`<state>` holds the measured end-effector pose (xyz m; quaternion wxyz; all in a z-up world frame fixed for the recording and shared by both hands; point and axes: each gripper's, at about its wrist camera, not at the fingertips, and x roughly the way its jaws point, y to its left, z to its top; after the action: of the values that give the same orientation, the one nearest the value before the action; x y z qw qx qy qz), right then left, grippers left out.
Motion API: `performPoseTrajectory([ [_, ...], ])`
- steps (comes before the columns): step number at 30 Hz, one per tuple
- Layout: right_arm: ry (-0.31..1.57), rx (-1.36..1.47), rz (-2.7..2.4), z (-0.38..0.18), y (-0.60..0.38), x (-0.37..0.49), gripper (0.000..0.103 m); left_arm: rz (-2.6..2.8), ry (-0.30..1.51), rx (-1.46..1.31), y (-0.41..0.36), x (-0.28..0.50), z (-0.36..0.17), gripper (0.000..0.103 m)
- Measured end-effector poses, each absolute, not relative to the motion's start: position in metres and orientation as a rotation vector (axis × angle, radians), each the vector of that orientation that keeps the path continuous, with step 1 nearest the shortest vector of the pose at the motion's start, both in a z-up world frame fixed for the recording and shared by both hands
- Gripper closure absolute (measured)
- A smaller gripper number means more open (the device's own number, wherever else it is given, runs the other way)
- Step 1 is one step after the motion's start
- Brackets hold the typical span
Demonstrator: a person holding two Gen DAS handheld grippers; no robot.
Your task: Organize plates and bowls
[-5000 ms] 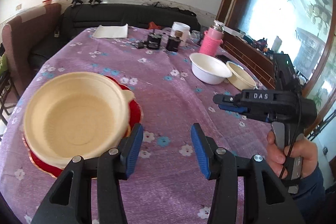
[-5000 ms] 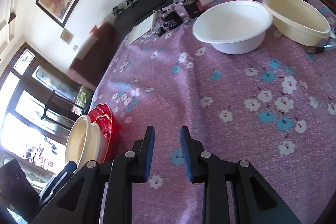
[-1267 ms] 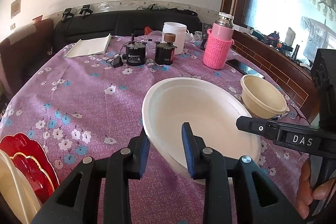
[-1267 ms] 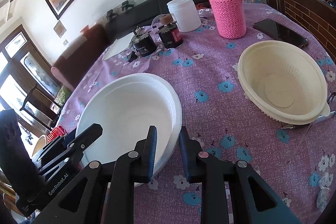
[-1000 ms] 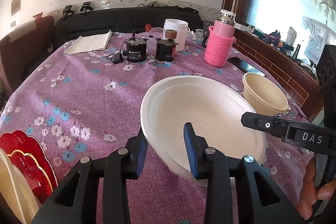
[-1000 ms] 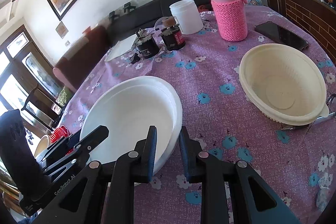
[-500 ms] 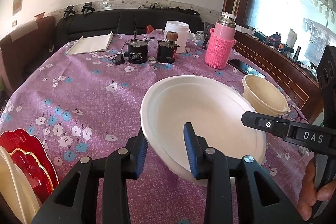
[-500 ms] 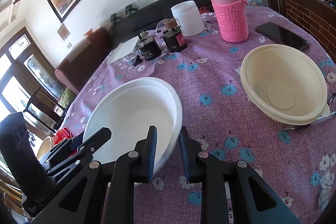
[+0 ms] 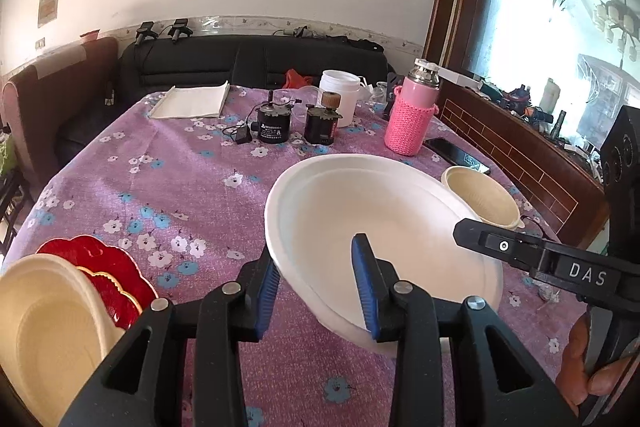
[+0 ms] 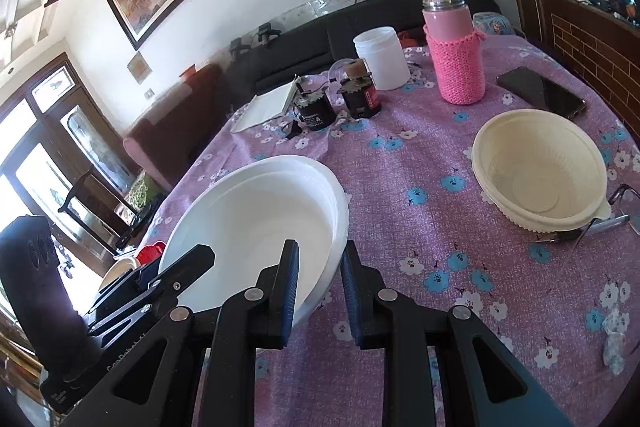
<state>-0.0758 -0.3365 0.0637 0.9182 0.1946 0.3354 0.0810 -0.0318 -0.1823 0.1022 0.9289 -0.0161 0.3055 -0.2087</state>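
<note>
left gripper point(image 9: 318, 287): jaws straddle the near-left rim of the white bowl point(image 9: 380, 227), one pad outside the wall, one inside; jaws opening, rim between them, outer pad at the wall
right gripper point(image 10: 318, 281): clamped on the bowl's opposite rim, one pad inside, one outside, both tight against the wall
white bowl: carried between the two grippers, tilted, above the purple floral cloth point(image 9: 160, 187); underside hidden, so contact with the table can't be told
cream bowl A point(image 10: 540, 171): on the cloth to the right of the white bowl, well apart, upright, nothing in it
cream bowl B point(image 9: 44, 327): bottom-left of the left view, sitting on the red plates point(image 9: 104, 267)
red plates: stacked at the table's near-left edge, scalloped rims, gold trim
flask point(image 10: 454, 47): pink, knitted sleeve, upright at the far right of the table
phone point(image 10: 540, 93): flat, just behind cream bowl A
white jar point(image 10: 382, 57): far side, left of the flask
motors point(image 9: 296, 125): two dark cylinders with a cable, mid-far table
hand point(image 9: 588, 367): holds the right gripper's handle, lower right of the left view
</note>
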Motion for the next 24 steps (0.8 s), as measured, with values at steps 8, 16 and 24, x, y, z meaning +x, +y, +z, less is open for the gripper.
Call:
performPoseTrajectory([
  [8,0.667,0.401,0.196,0.078,-0.305,-0.117,0.080,-0.420,0.573,-0.050,-0.149,-0.077,0.122,0.066],
  [16,0.646,0.371,0.242,0.097,-0.262,-0.141,0.079,-0.393,0.531,-0.092,-0.100,-0.109,0.140,0.066],
  [24,0.664,0.333,0.325,0.109,-0.207,-0.139,0.079,-0.312,0.519,-0.127,-0.043,-0.124,0.153,0.065],
])
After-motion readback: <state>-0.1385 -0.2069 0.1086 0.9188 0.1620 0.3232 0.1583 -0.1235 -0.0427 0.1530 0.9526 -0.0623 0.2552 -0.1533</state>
